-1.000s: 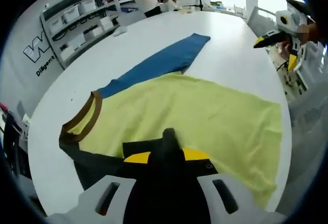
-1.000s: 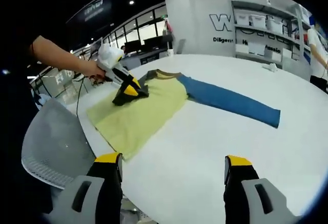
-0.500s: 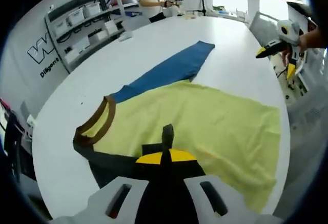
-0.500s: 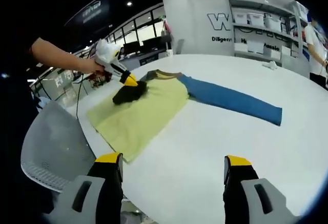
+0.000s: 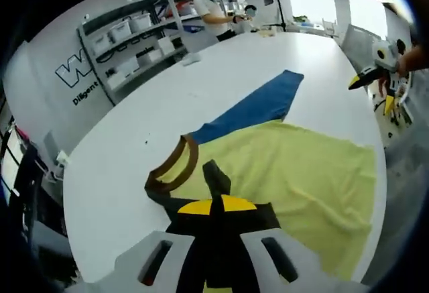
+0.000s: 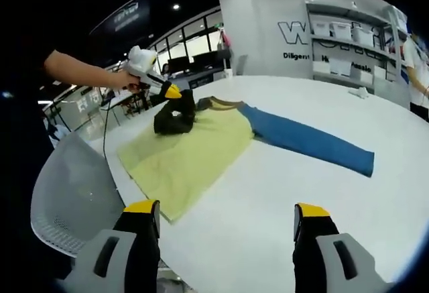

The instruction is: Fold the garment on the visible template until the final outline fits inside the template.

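A big white round bench (image 5: 167, 98) sits in the middle of the room. Behind it is a white wall with big dark letters (image 6: 298, 33) on it. Next to the letters are shelves (image 5: 131, 45) with white boxes on them. A person in a white top (image 5: 213, 13) stands at the far end of the bench. A small white thing (image 6: 360, 92) lies on the bench near the shelves, maybe a cloth. A grey chair (image 6: 67, 192) stands at the near edge.

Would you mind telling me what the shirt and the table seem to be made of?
Shirt: looks like soft matte knit fabric, since it creases and bunches where the left gripper lifts its dark sleeve. Table: a smooth white top with a faint sheen, perhaps laminate; the material cannot be settled.
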A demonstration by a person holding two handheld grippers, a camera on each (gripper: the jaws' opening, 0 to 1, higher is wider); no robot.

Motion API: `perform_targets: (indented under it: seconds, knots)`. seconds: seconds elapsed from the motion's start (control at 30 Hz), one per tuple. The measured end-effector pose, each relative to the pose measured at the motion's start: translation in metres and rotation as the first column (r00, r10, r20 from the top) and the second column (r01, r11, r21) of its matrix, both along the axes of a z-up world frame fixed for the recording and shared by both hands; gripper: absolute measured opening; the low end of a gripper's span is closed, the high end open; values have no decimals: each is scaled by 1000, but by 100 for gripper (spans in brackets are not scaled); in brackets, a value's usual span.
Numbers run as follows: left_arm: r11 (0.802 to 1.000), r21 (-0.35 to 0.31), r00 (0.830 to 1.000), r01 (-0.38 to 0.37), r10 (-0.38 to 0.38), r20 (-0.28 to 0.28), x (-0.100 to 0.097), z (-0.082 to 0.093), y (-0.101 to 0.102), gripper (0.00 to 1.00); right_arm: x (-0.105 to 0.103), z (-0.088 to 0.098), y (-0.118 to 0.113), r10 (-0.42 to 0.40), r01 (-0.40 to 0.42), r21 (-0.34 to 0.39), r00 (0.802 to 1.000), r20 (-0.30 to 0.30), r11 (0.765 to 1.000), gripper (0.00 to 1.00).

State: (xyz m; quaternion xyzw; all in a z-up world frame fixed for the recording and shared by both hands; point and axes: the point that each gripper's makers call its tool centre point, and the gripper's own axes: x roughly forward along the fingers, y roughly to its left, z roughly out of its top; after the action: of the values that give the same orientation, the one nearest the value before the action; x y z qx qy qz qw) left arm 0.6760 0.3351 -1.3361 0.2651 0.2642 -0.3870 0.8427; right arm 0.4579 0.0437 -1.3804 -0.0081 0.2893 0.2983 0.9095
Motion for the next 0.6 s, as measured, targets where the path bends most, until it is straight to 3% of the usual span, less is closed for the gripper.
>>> perform_targets:
  seconds: [0.6]
  knots:
    - [999, 15, 994, -51, 49, 102, 36, 44, 49, 2, 3, 2, 9, 16, -16, -1, 1000, 4, 1000, 80]
